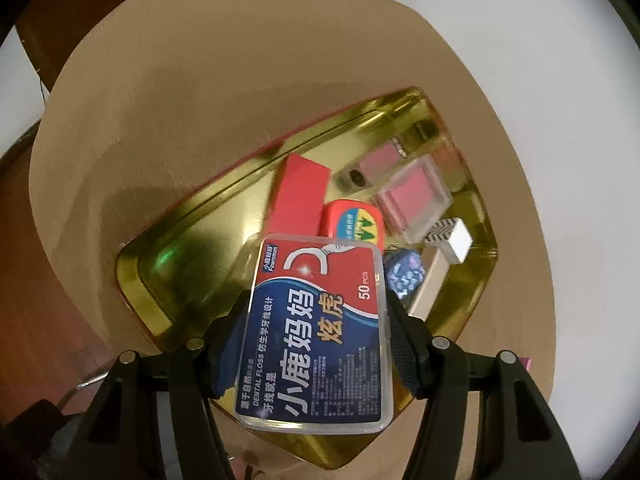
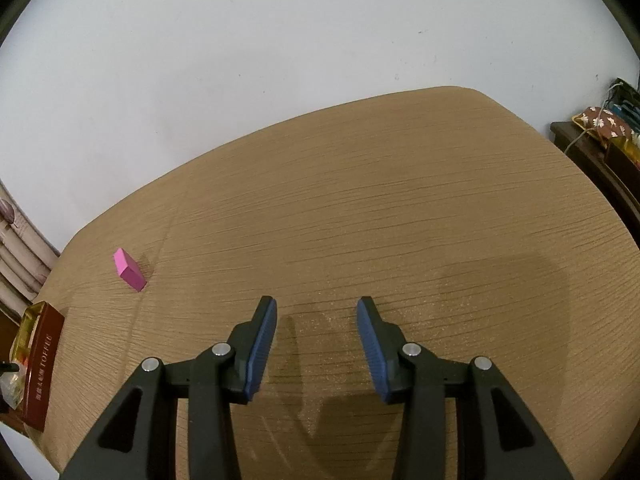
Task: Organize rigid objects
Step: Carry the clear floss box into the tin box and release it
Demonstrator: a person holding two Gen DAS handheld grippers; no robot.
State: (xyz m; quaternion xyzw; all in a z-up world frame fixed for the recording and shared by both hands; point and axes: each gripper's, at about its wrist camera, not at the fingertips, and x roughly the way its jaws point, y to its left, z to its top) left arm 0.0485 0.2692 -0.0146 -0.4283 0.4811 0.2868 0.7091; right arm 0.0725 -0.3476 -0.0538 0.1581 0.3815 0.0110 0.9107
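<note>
Both of my hands carry a hand-held gripper. My left hand-held gripper is squeezing one clear dental floss box with a red and blue label. Its blue pads press on the two long sides of the box, so the jaws stand about half apart with the box filling the gap. I hold the box over the gold tin tray, which sits on the tan counter.

My right hand-held gripper holds nothing. Its jaws are partly apart, and only the bare counter shows between the blue pads. It hangs above the counter and does not touch it.

Now I count what lies in the tray. I see one long red box. I see one small red tin with green arrows on its label, just beside the red box. I see two clear cases with pink inside, side by side near the far wall of the tray. I see one small dark blue patterned thing, right next to my floss box; I cannot tell what it is. I see one white plug-shaped piece close to it.

On the counter, well away from my right hand-held gripper, lies one pink block. At the far left edge of that view I can see the dark red side of the tin, with the word TOFFEE on it.
</note>
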